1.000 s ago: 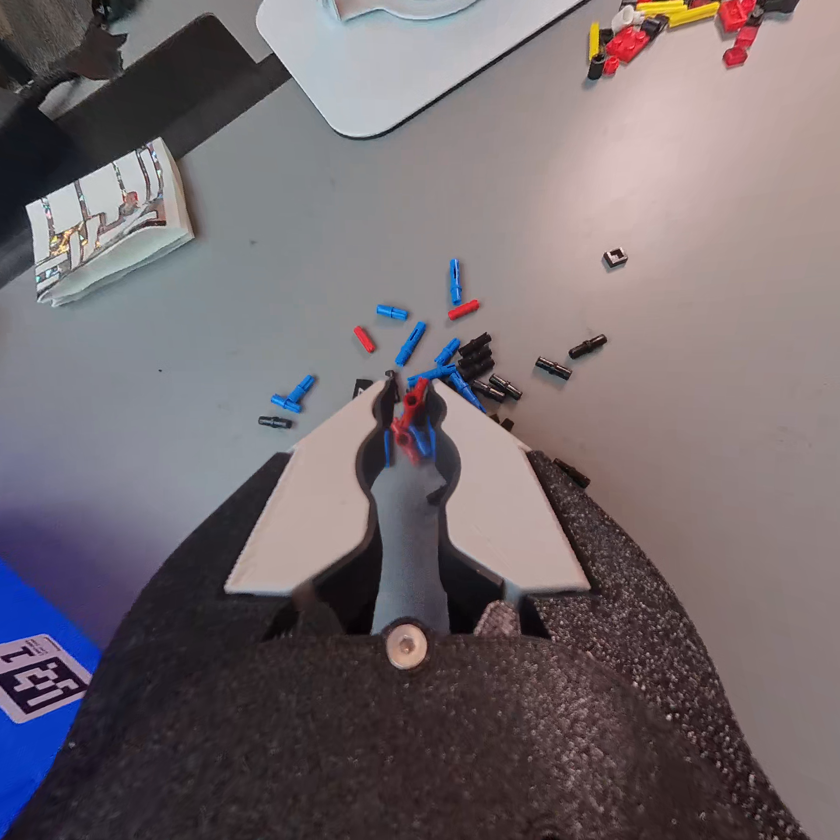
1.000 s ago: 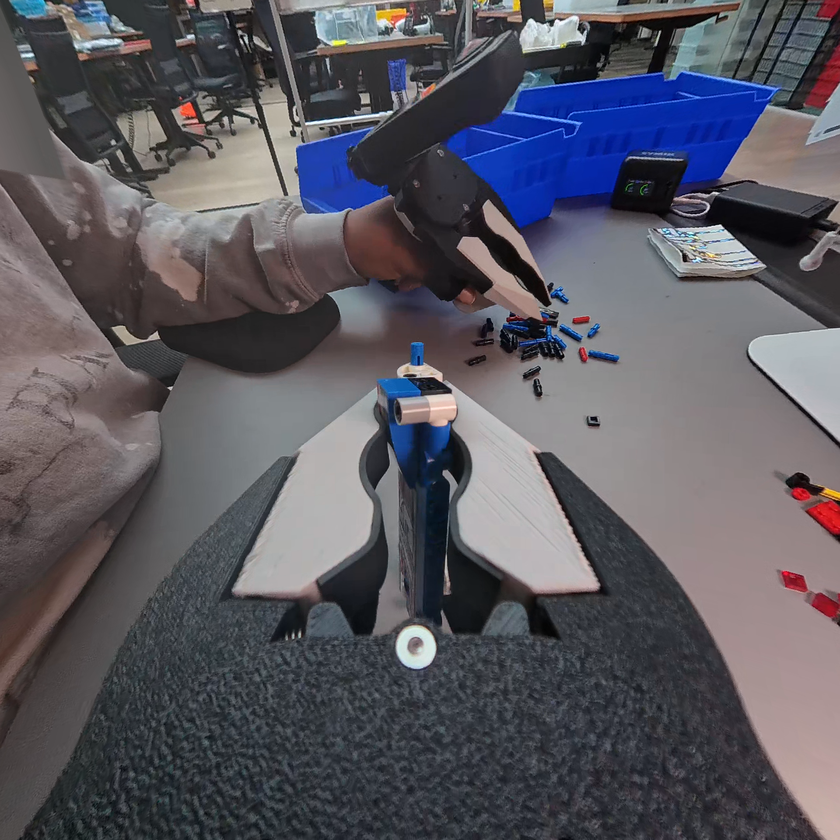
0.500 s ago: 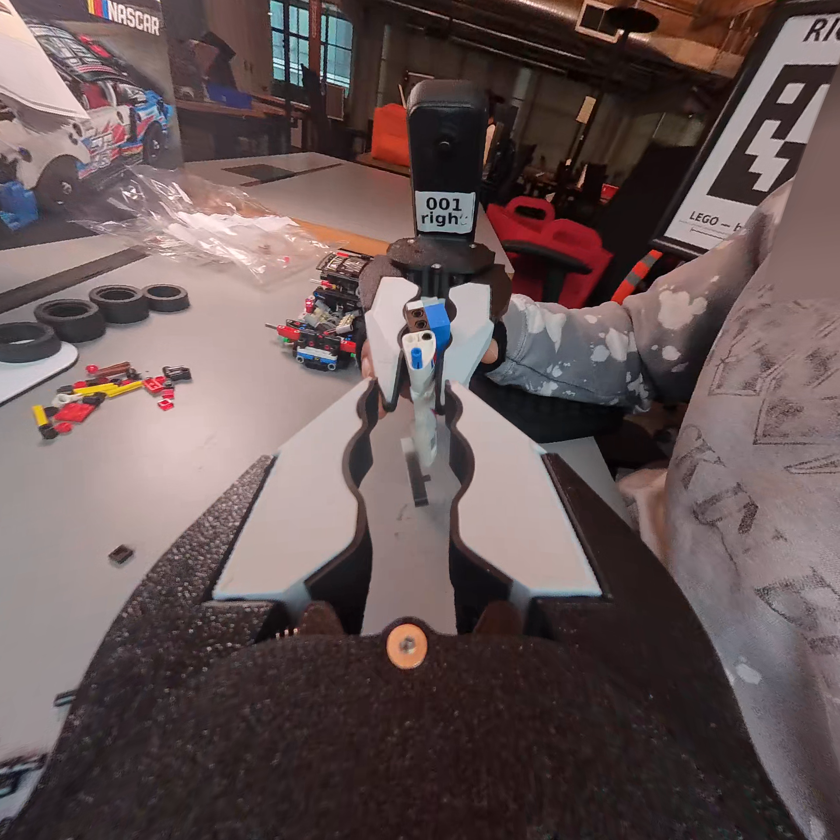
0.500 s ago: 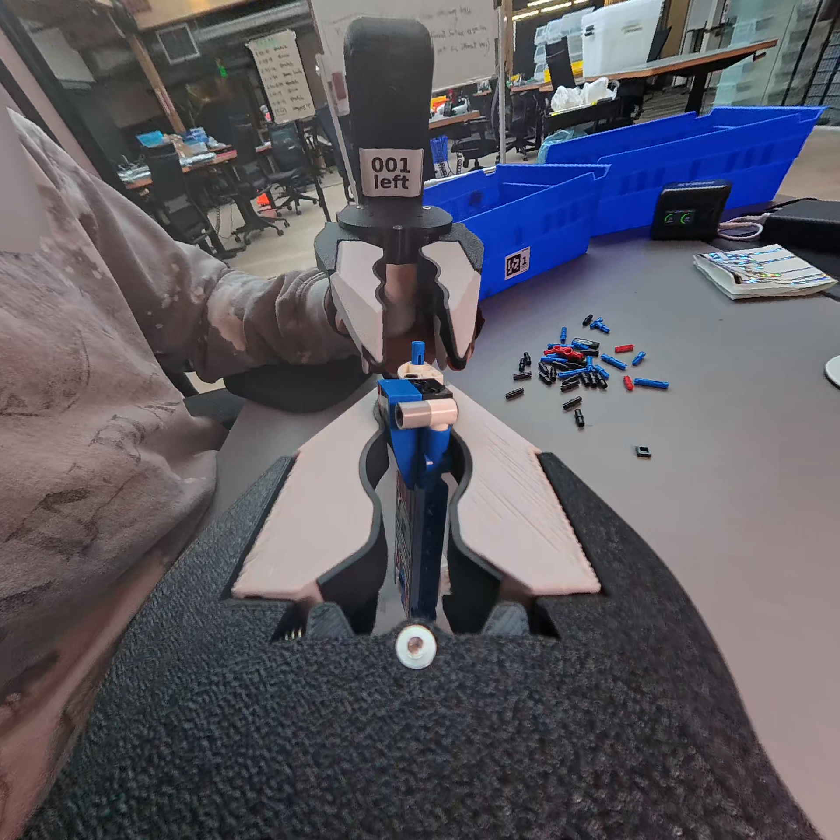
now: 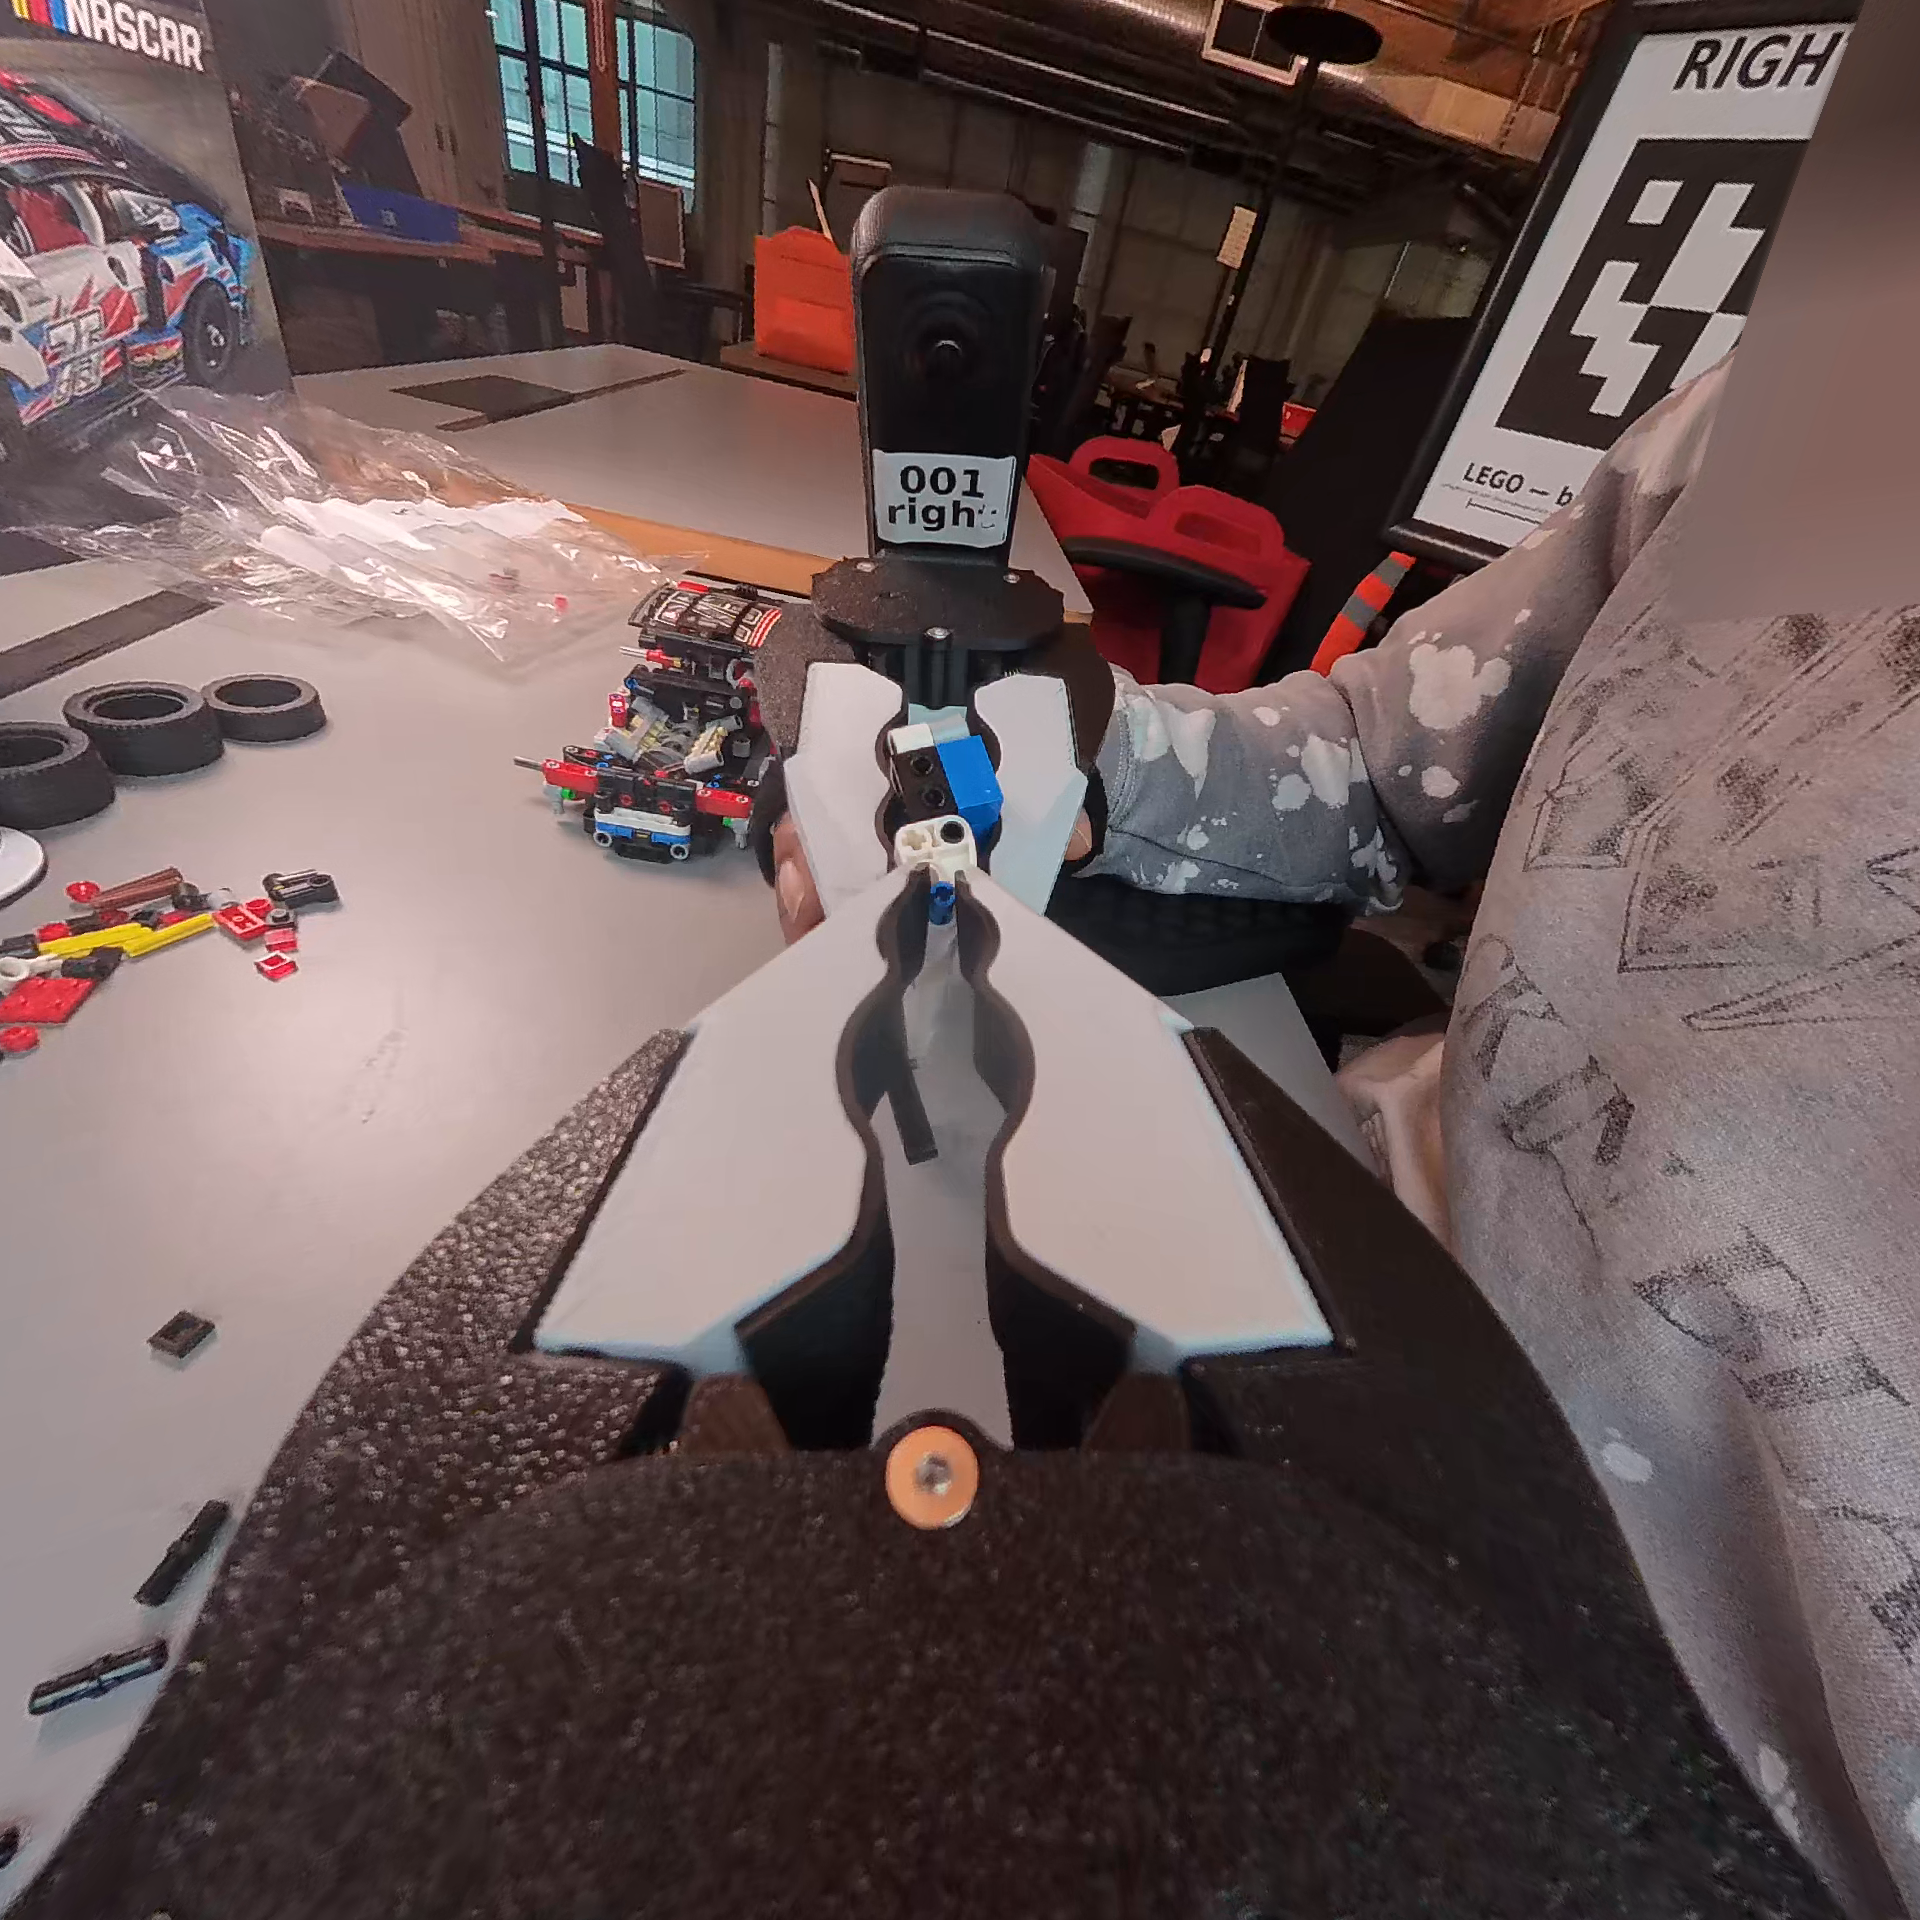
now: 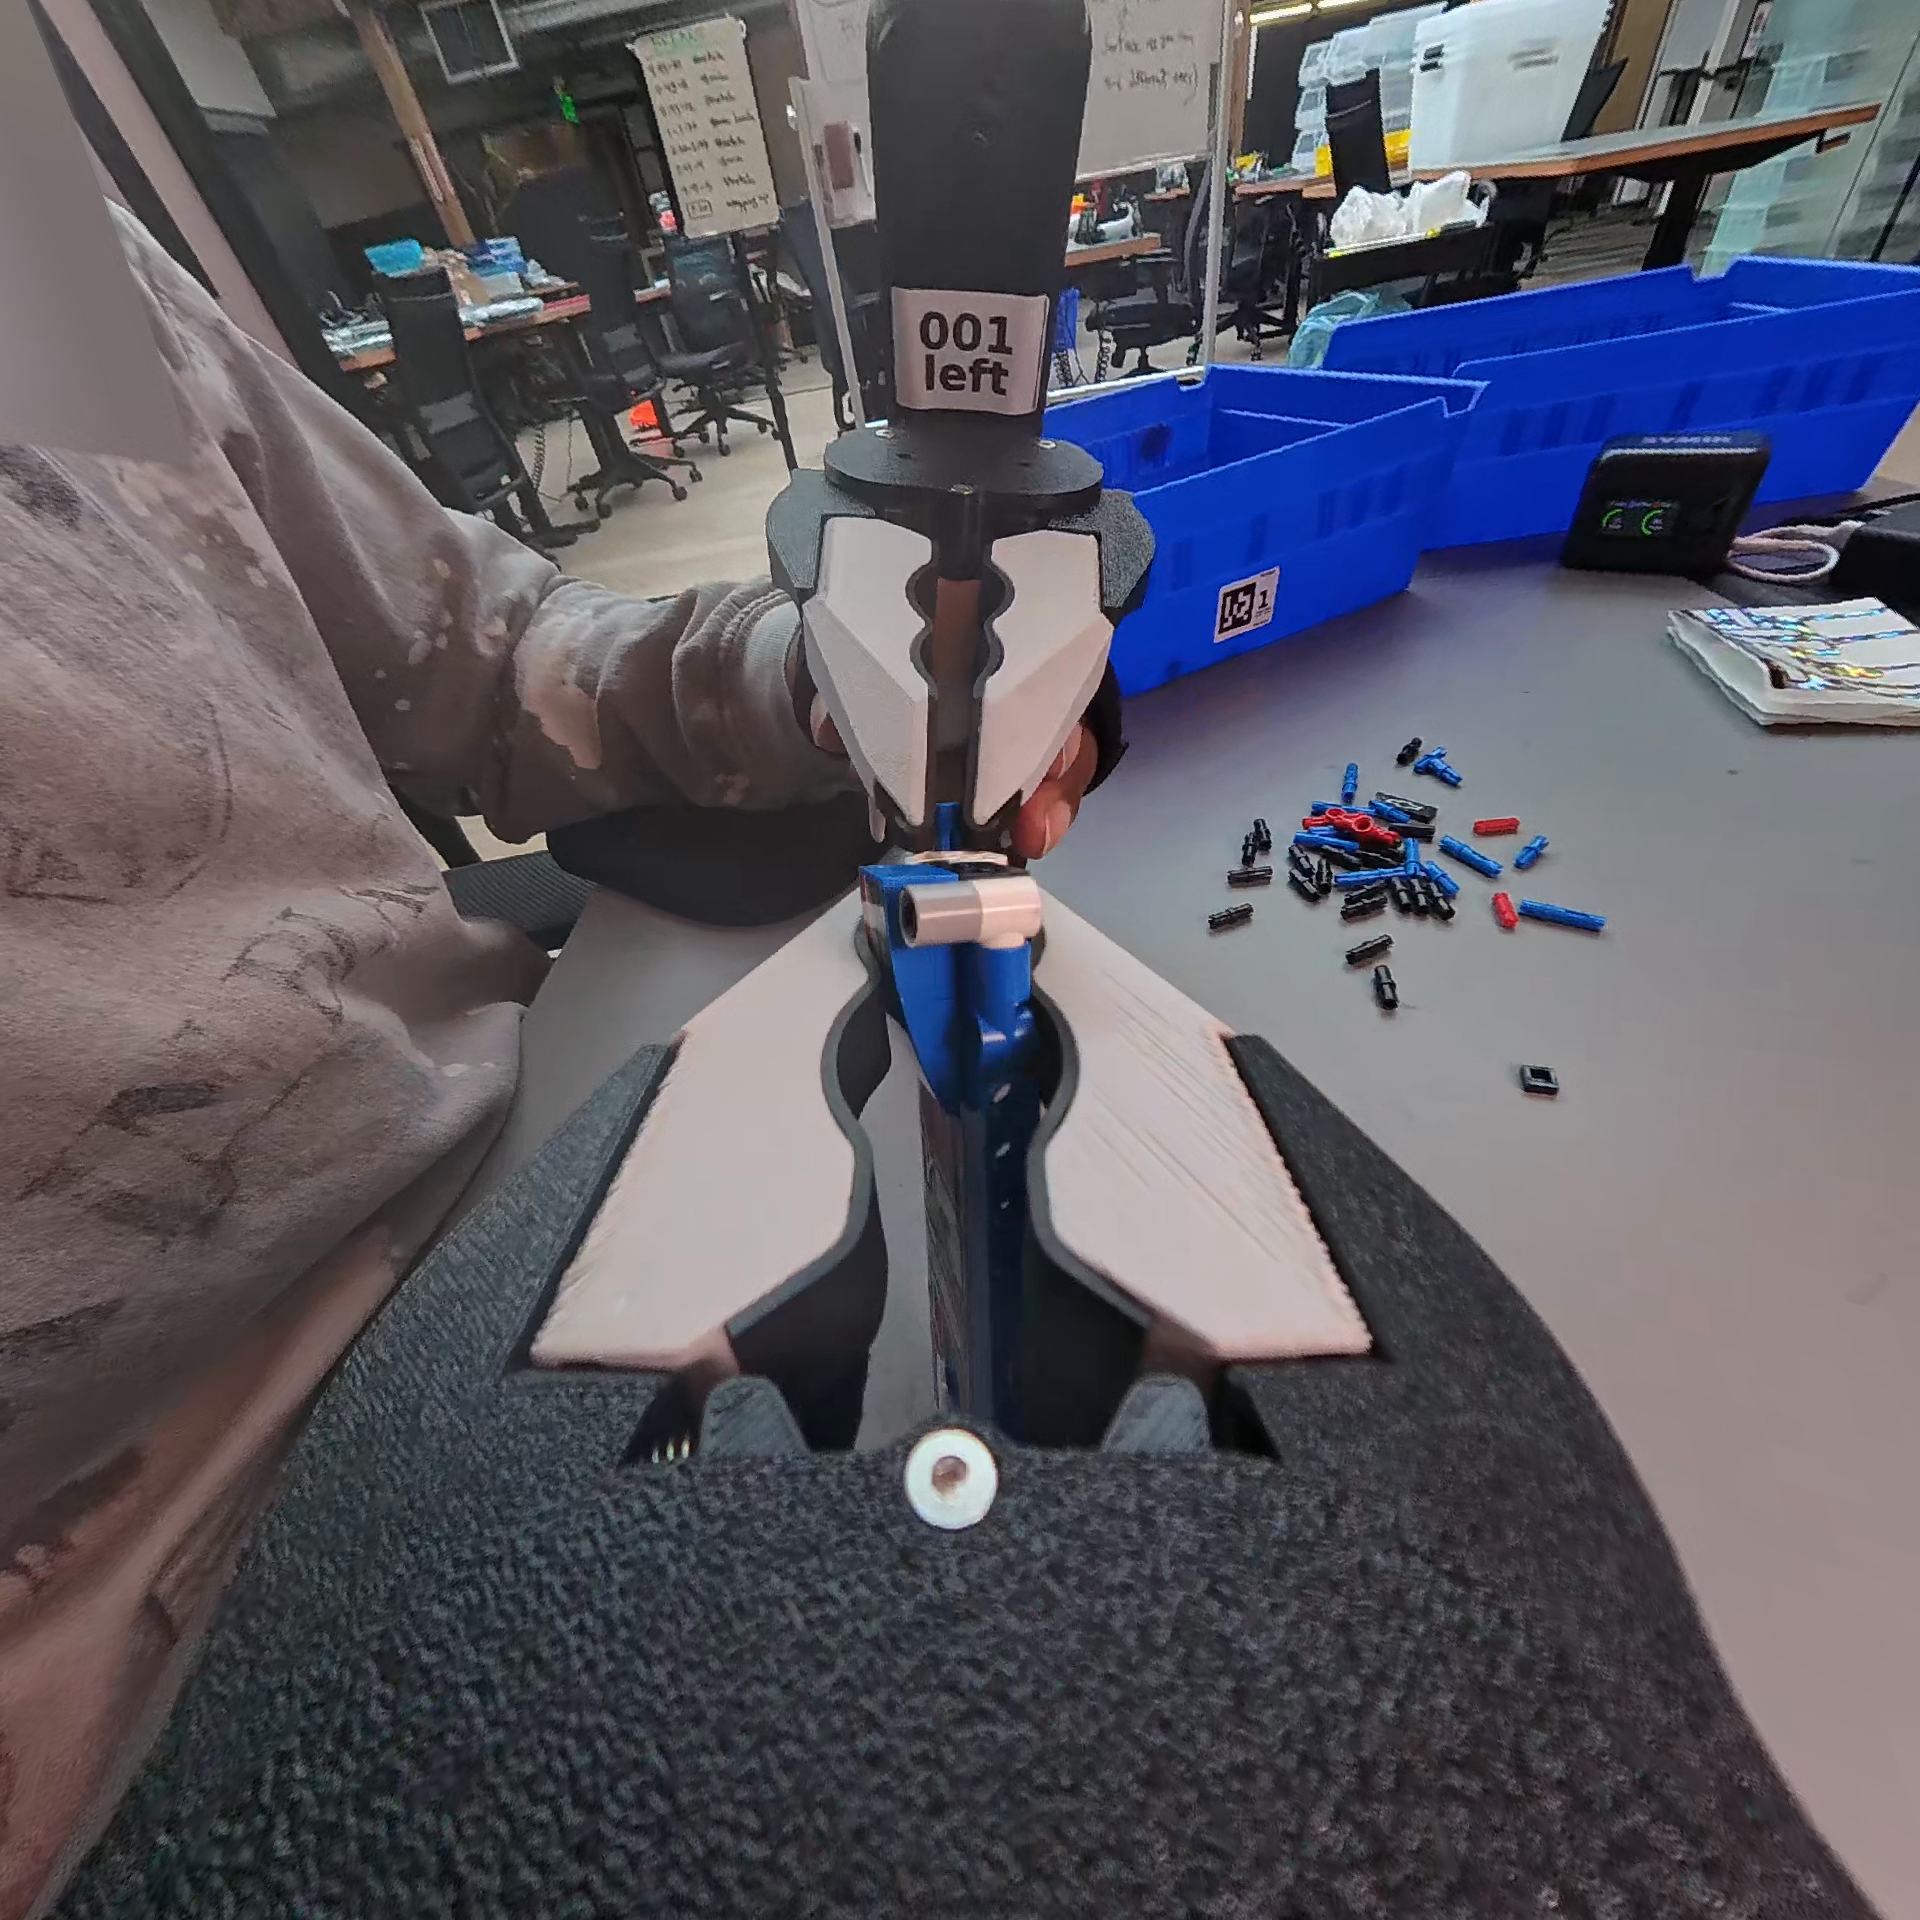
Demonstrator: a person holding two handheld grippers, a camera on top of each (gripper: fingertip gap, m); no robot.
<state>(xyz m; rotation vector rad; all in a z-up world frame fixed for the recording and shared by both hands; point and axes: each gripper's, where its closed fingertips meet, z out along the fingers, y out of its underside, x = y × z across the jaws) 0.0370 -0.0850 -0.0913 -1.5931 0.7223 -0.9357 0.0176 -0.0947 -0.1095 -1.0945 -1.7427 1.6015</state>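
Observation:
My right gripper [image 6: 961, 935] is shut on a blue brick assembly [image 6: 971, 1018] with a white connector [image 6: 971, 912] at its top, held upright above the grey table [image 6: 1558, 1247]. A small blue pin [image 6: 948, 826] sticks out of the assembly's end. My left gripper [image 5: 938, 883] faces the right one tip to tip, and its fingers are closed on that blue pin [image 5: 941, 902]. In the left wrist view the right gripper [image 5: 940, 831] holds the assembly [image 5: 956, 779]. In the right wrist view the left gripper [image 6: 943, 821] meets the pin from above.
A pile of blue, black and red pins [image 6: 1392, 862] and a small black piece [image 6: 1538, 1081] lie to the right, with blue bins [image 6: 1299, 520] and a booklet [image 6: 1808, 665] behind. A part-built model car [image 5: 675, 748], tyres [image 5: 145, 722] and loose red and yellow pieces [image 5: 125, 935] lie to the left. My left and right fingertips are right by each other.
My left gripper left the pin pile, swung up to face the right gripper, moved in and closed on the blue pin. The right gripper kept hold of the assembly.

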